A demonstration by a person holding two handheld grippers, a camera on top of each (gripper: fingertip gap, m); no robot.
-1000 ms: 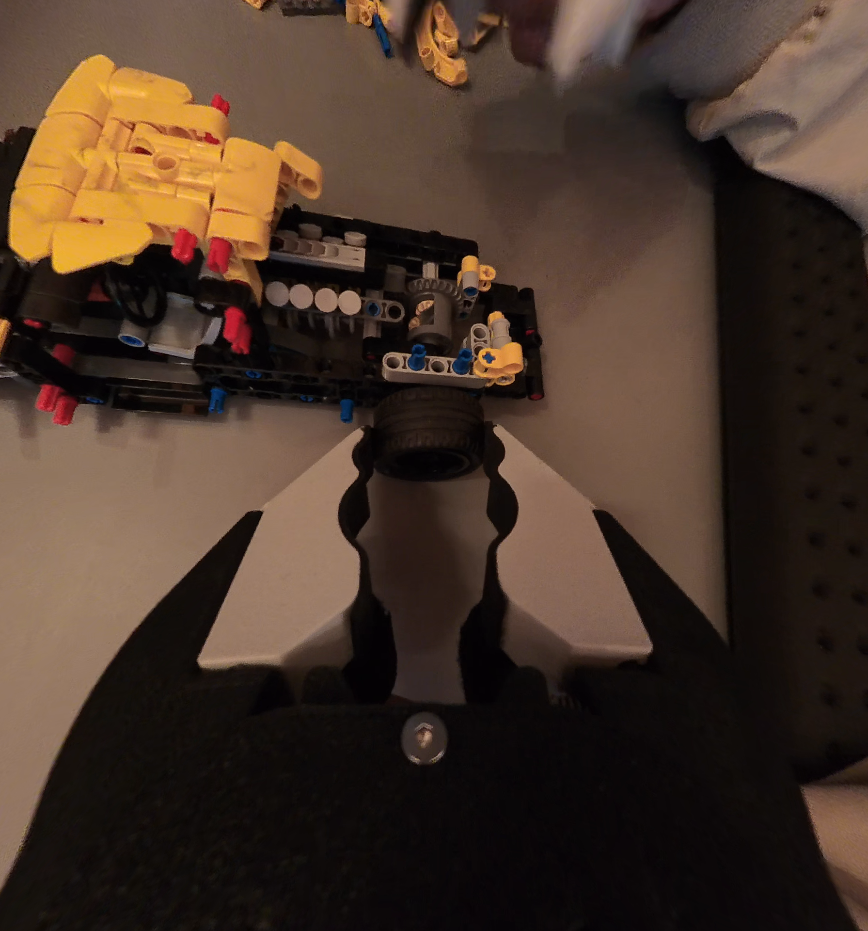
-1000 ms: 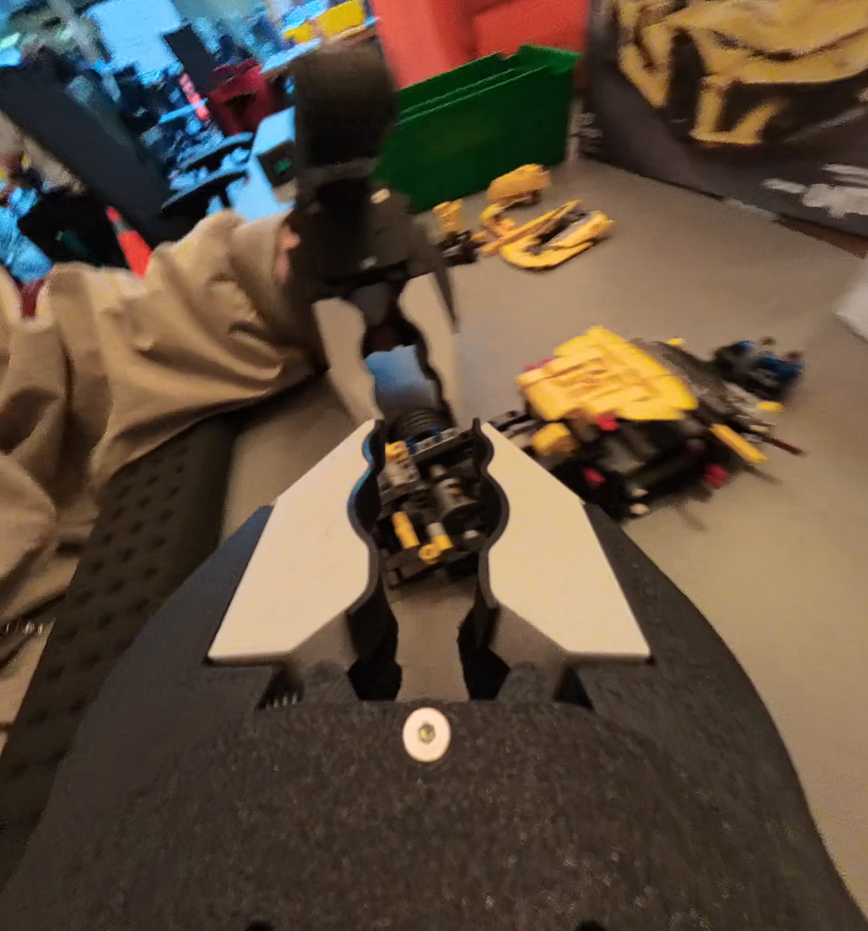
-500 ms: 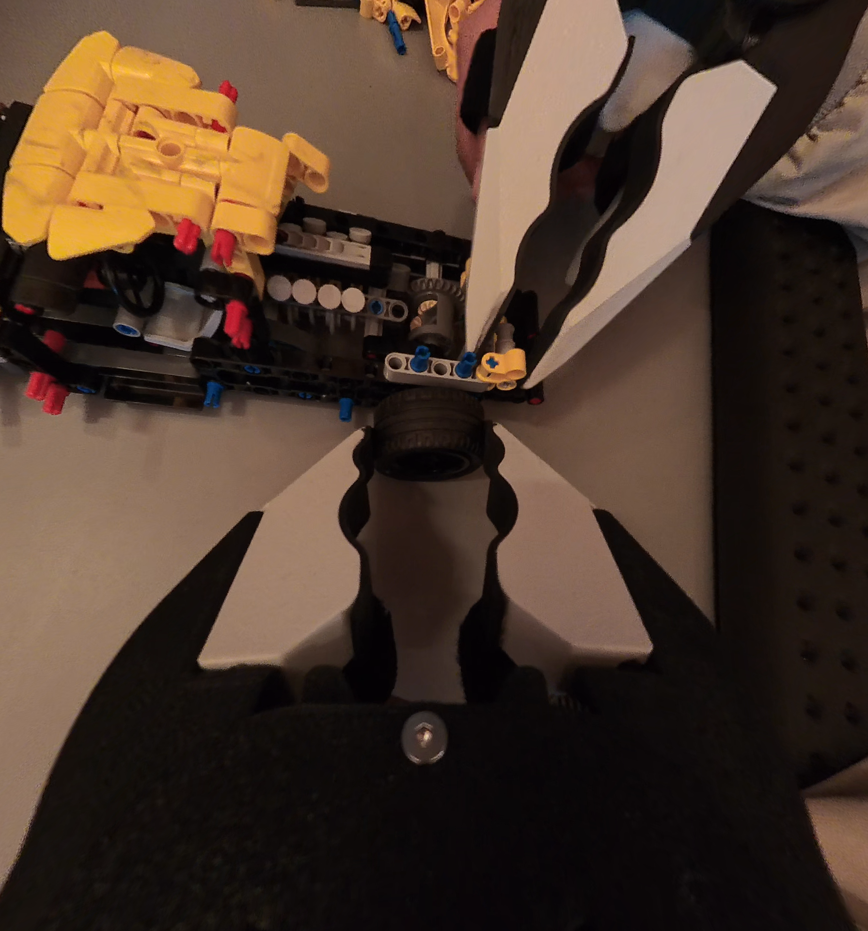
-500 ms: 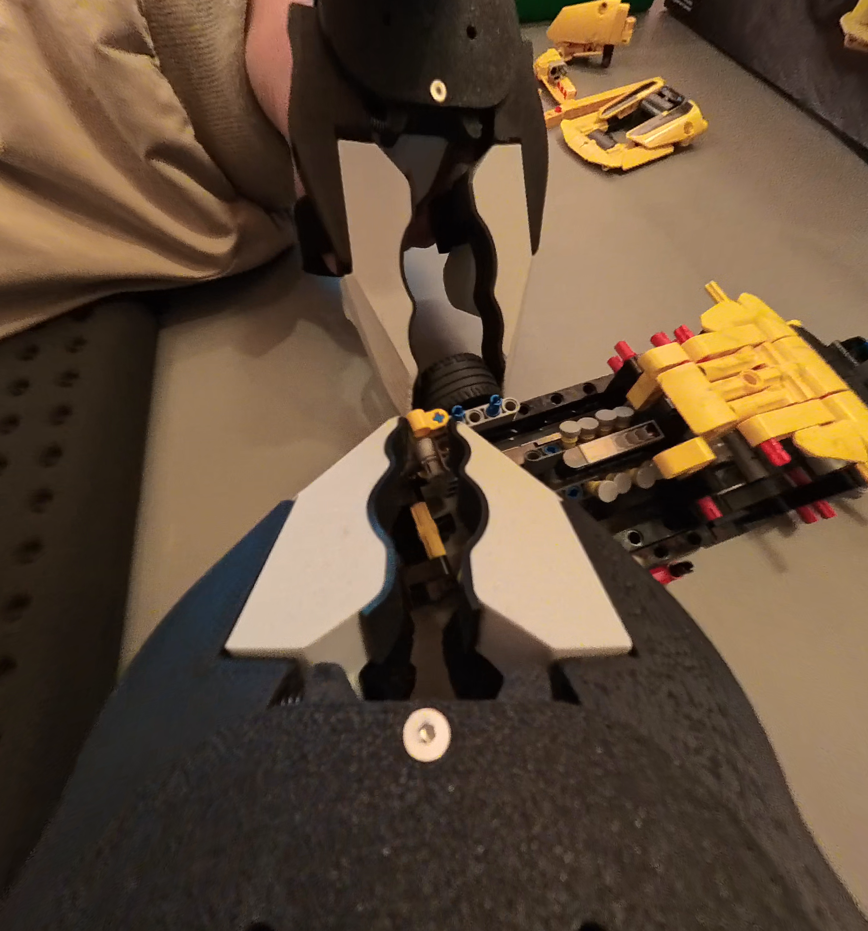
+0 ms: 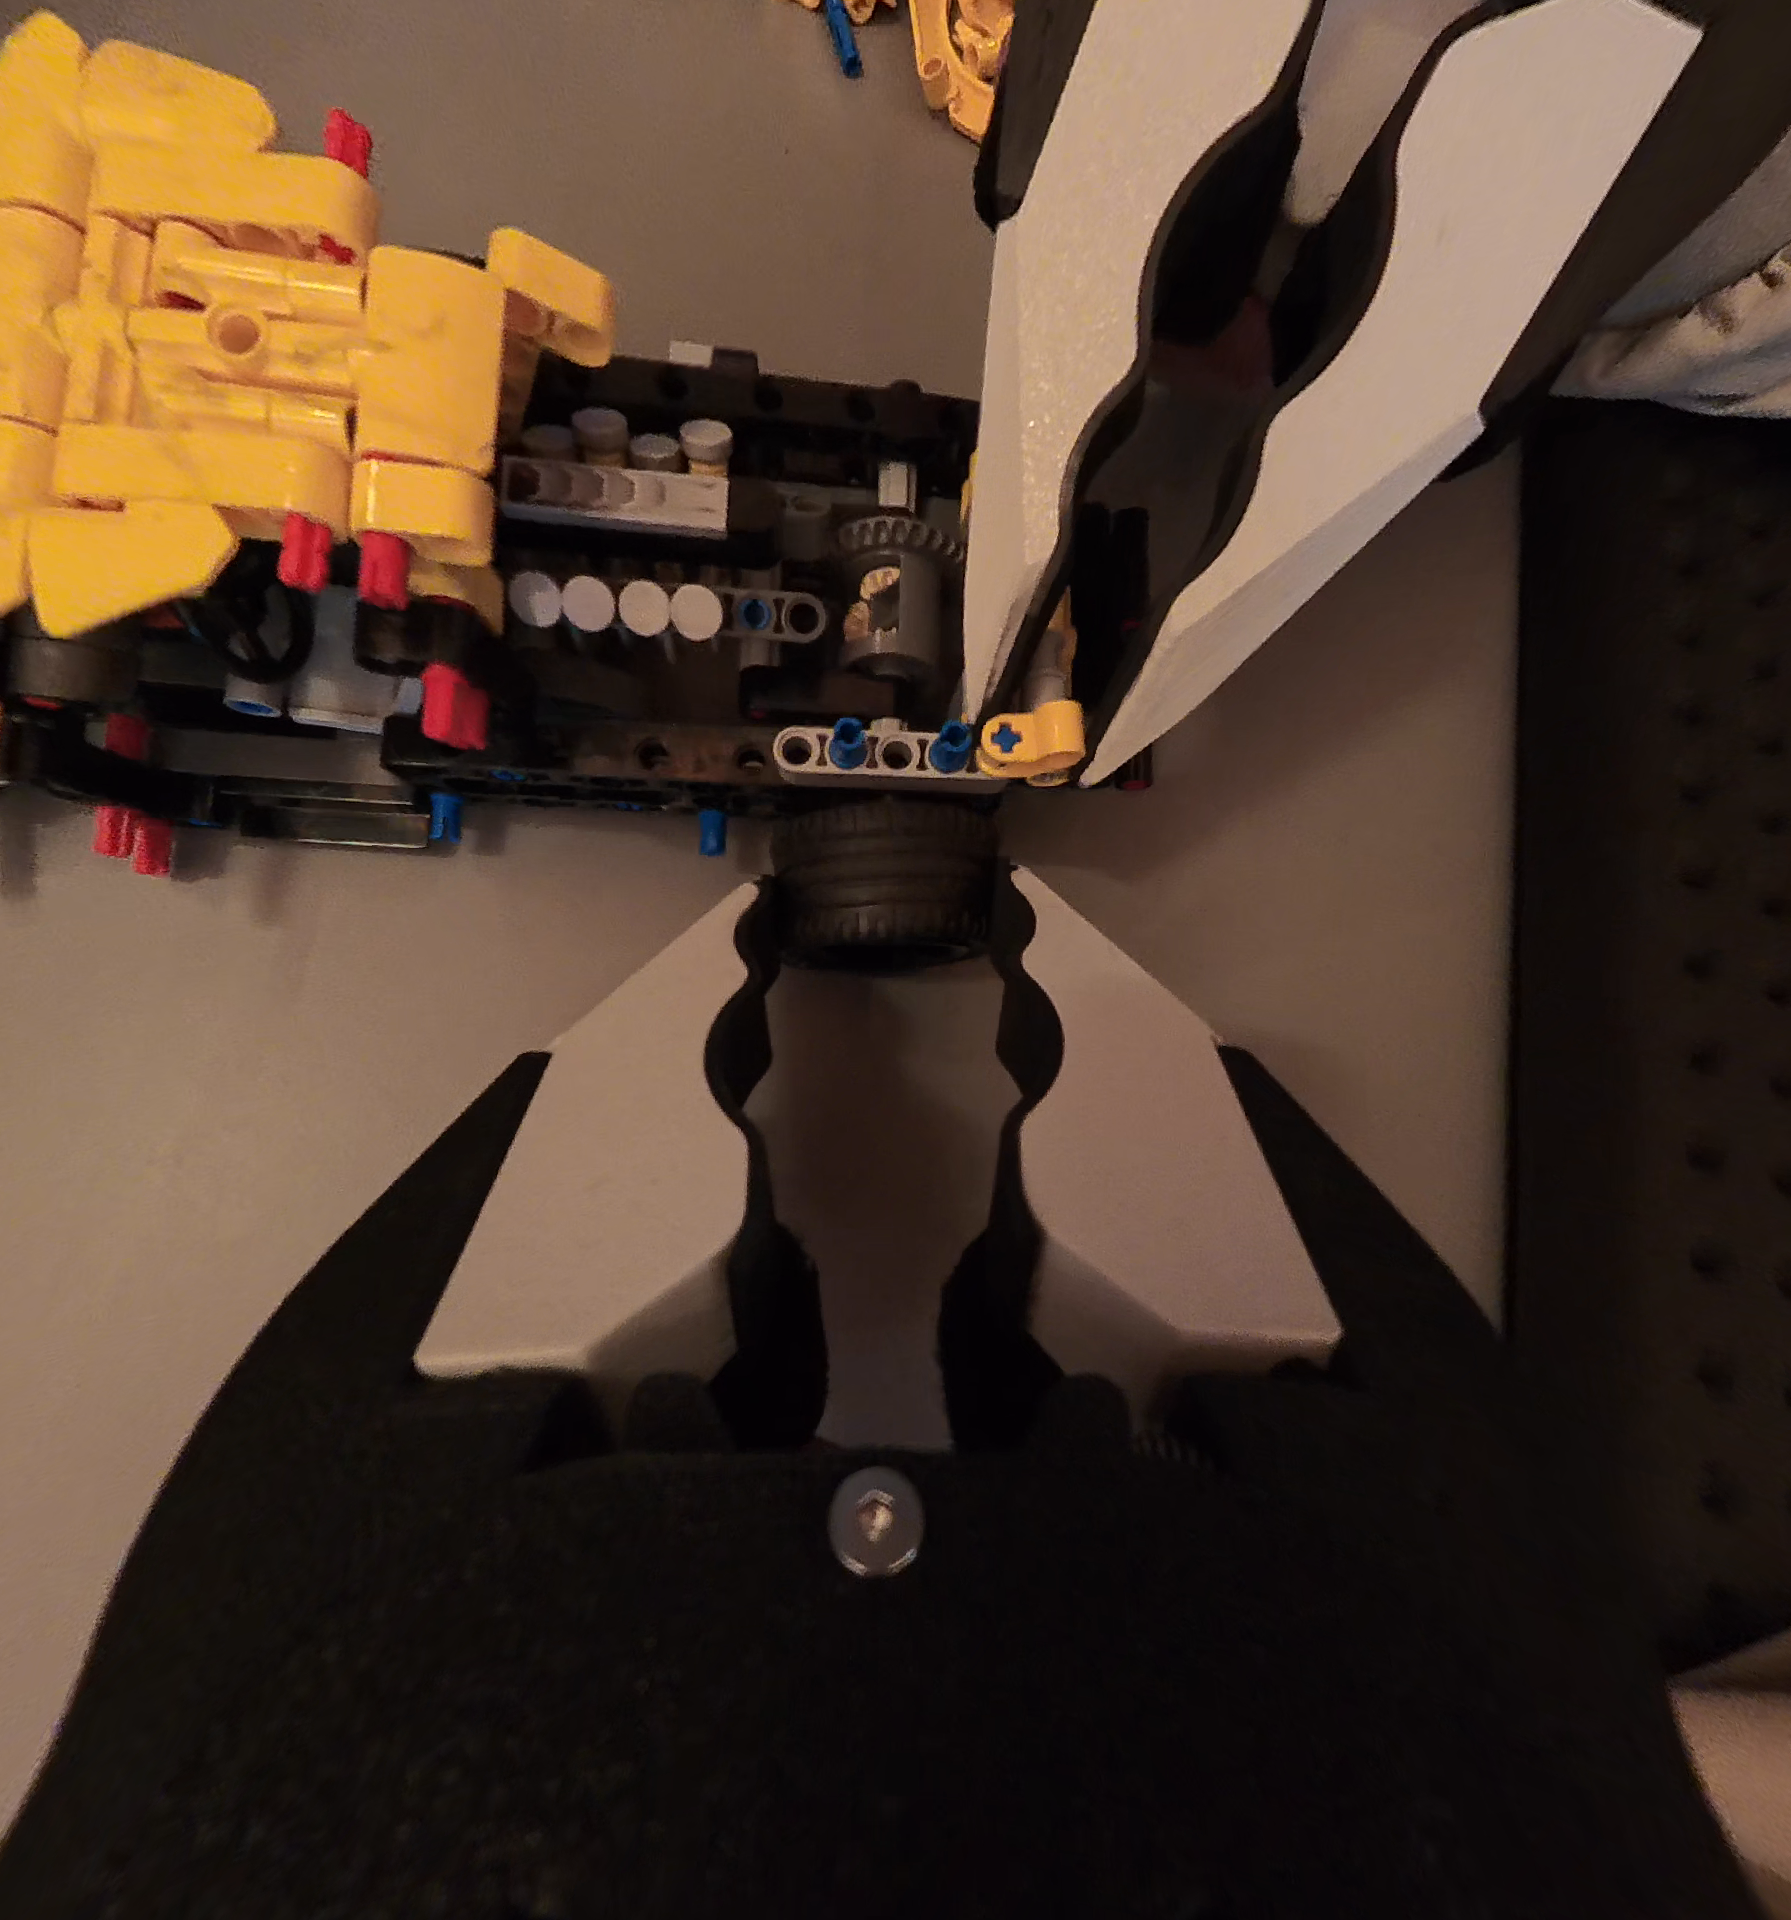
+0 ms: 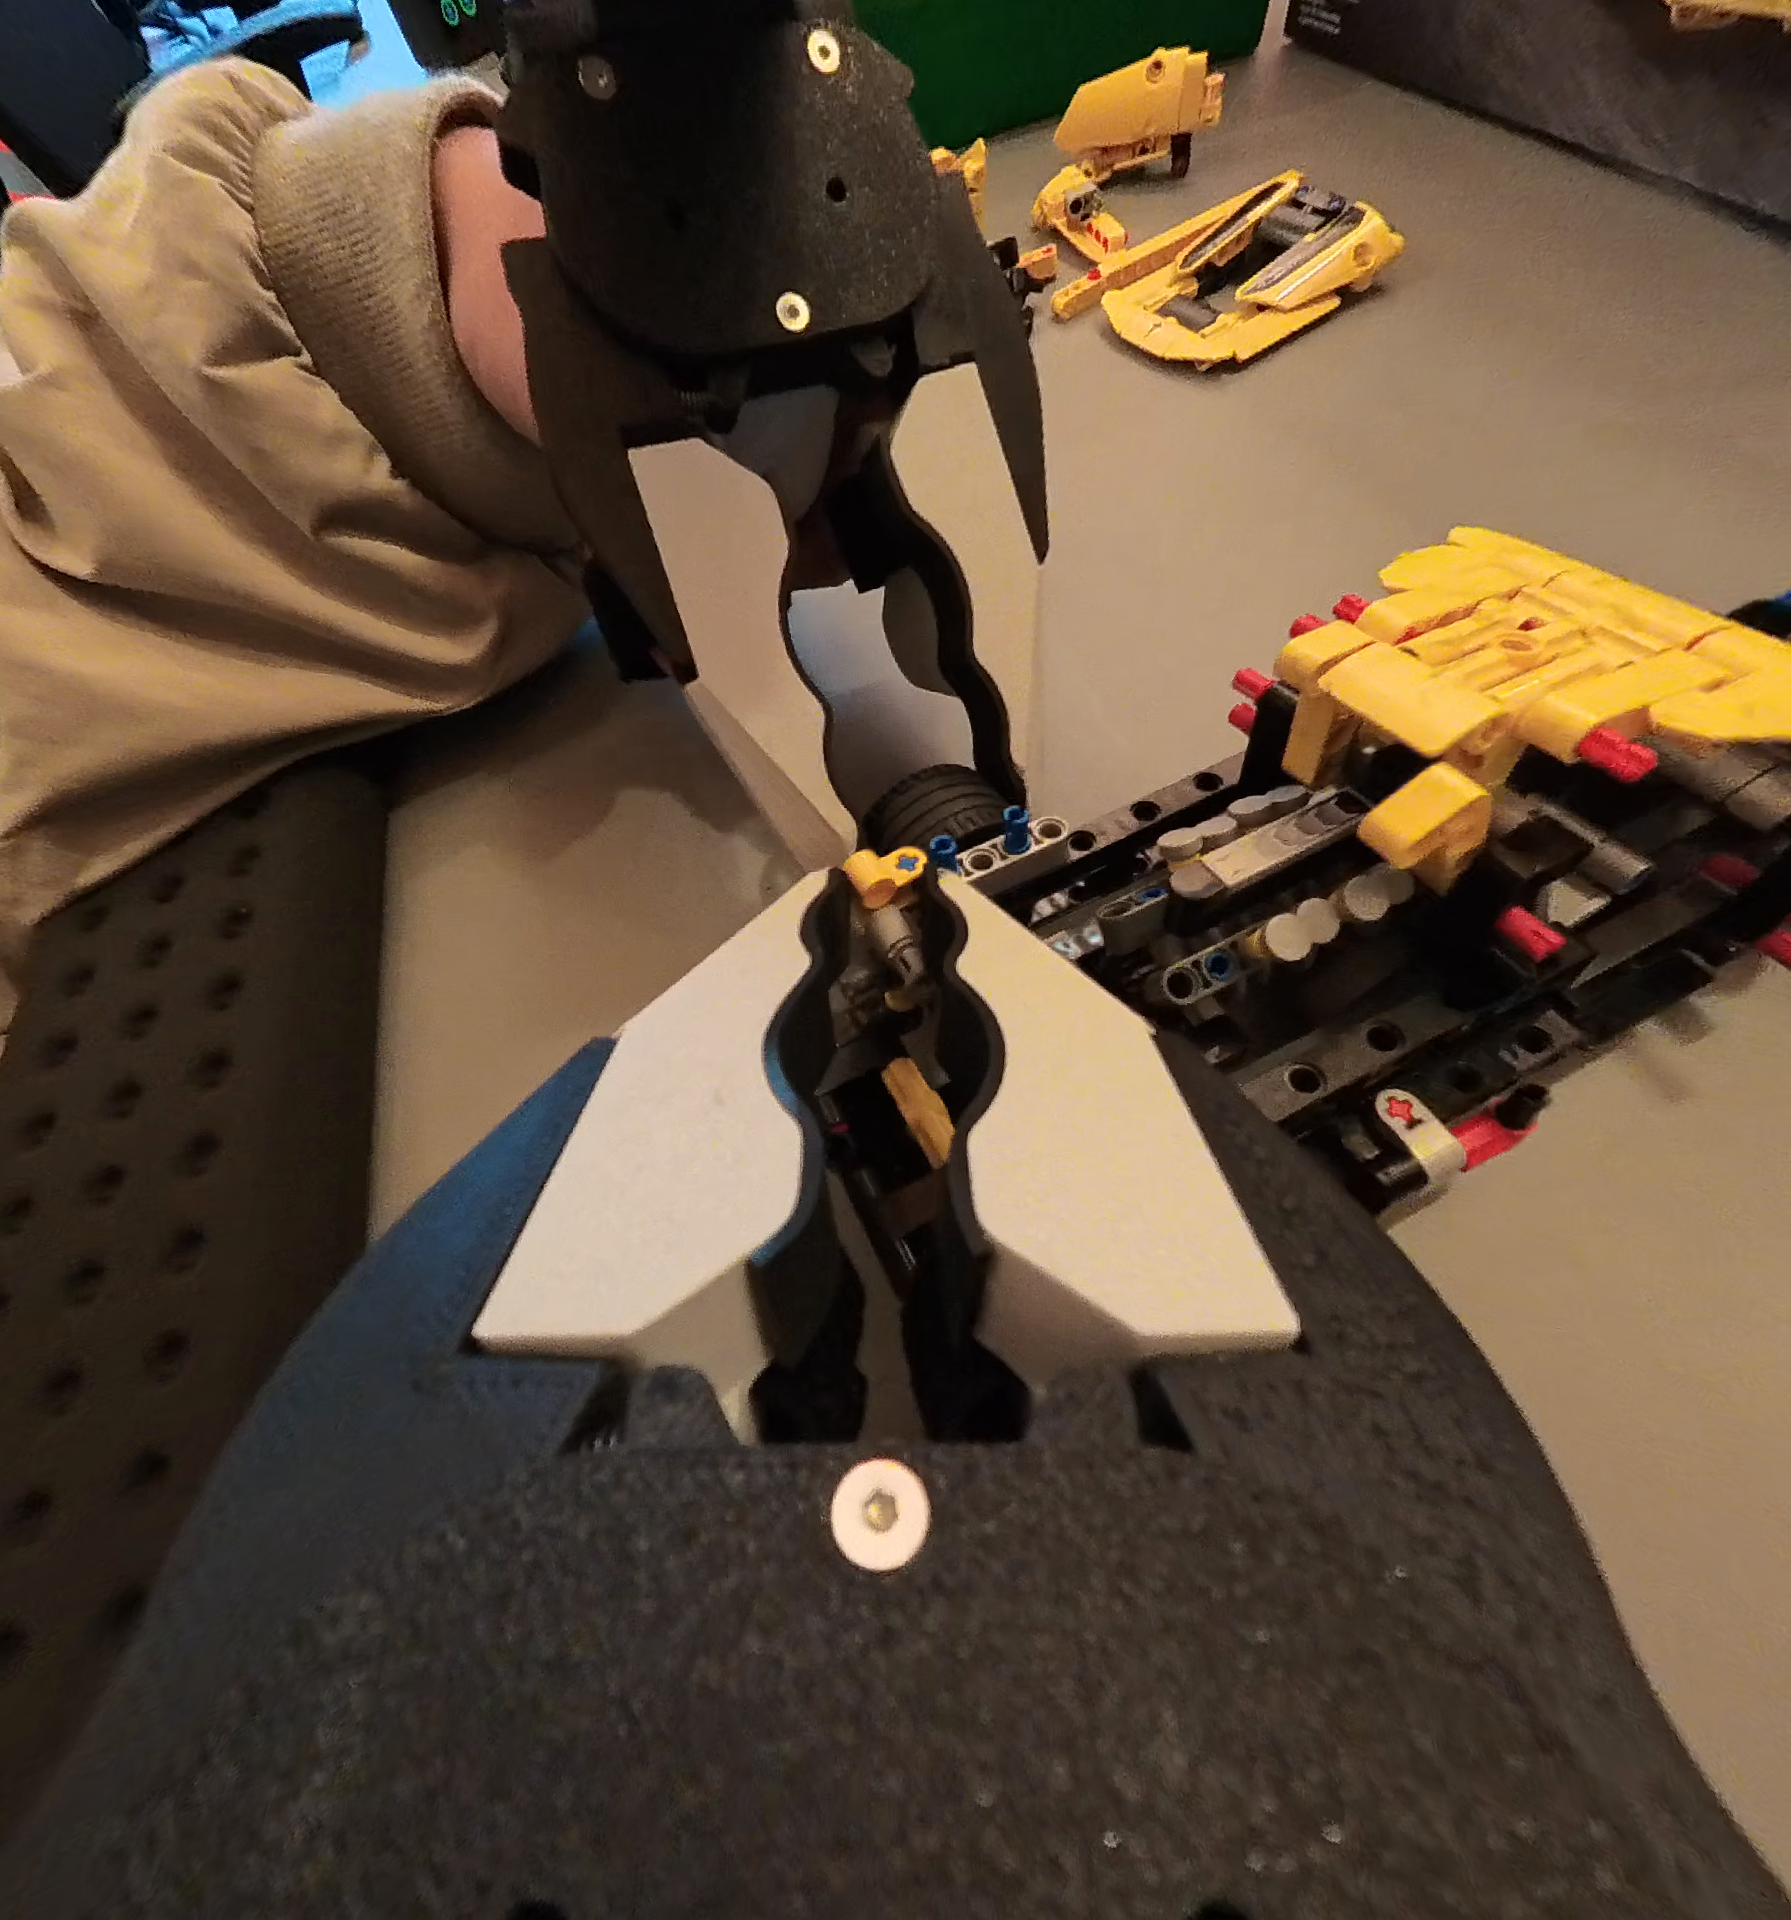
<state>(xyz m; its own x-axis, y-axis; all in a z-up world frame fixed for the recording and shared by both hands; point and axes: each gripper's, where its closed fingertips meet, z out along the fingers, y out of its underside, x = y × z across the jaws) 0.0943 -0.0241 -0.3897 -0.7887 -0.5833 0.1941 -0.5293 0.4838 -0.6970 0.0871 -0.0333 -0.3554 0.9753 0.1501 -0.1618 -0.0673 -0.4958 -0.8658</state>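
at the rear end of the car (image 5: 558,644), on the grey floor (image 5: 247,1091), both grippers are met. the car, a half-built brick model with a black frame and a yellow body block, is lain flat, so its open rear can be reached from two sides at once.

the left gripper (image 5: 880,914) is held from the near side of the car, its fingers set around the black tyre (image 5: 880,883) at the car's rear; the tips appear to be touching the tyre's sides, so the tyre is judged to be pinched, probably to keep the car from sliding. in the right wrist view the same gripper (image 6: 922,800) is seen coming down onto that tyre (image 6: 932,810).

the right gripper (image 6: 886,894) is brought in over the rear end of the car (image 6: 1390,883), its fingers nearly pressed together about a yellow connector (image 6: 886,871) and the grey-and-yellow linkage behind it; a narrow gap is left, filled by those parts, so a grip on the connector is judged likely. in the left wrist view its tips (image 5: 1067,748) are set just beside that connector (image 5: 1036,732).

counted: one car, one tyre in view, two grippers, two blue pins (image 5: 847,740) on the grey beam next to the connector. beyond the car, three or so loose yellow sections (image 6: 1244,281) are left, well apart from it. beside the car's rear end a black perforated mat (image 5: 1691,935) is laid, and a beige sleeve (image 6: 195,499) is rested near it.
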